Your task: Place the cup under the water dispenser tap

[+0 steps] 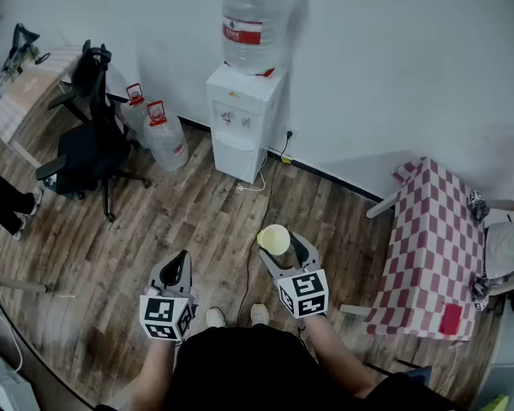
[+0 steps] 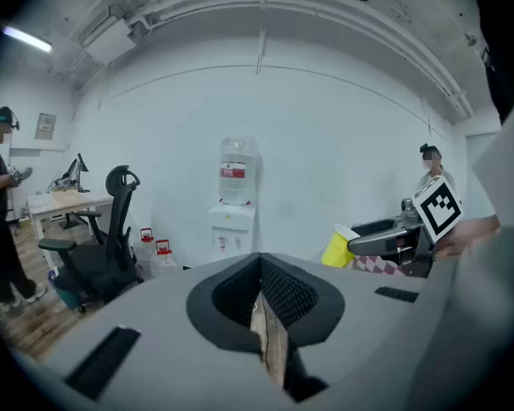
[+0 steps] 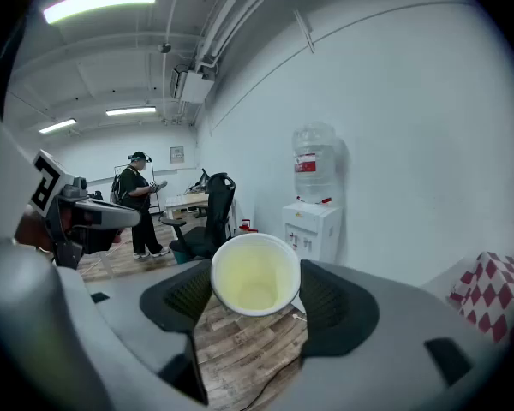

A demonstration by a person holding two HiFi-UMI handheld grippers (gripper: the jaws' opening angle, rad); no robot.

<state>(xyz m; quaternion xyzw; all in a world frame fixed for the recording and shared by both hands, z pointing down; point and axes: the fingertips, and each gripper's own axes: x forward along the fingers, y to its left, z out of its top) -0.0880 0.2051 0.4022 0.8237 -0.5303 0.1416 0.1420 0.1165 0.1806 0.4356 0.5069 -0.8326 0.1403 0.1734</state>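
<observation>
Left gripper [image 1: 181, 260]: jaws pressed together, nothing between them, held low in front of the person.

Right gripper [image 1: 280, 245]: jaws spread wide and clamped on the yellow cup [image 1: 274, 239], one pad against each side of its wall. The cup's open mouth is turned back toward the gripper's body, and it is carried clear above the wood floor [image 1: 197, 221].

Water dispenser [image 1: 240, 125]: against the white wall, well apart from the cup.

Two spare bottles [image 1: 166, 136] and a black office chair [image 1: 90, 148]: left of the dispenser.
</observation>
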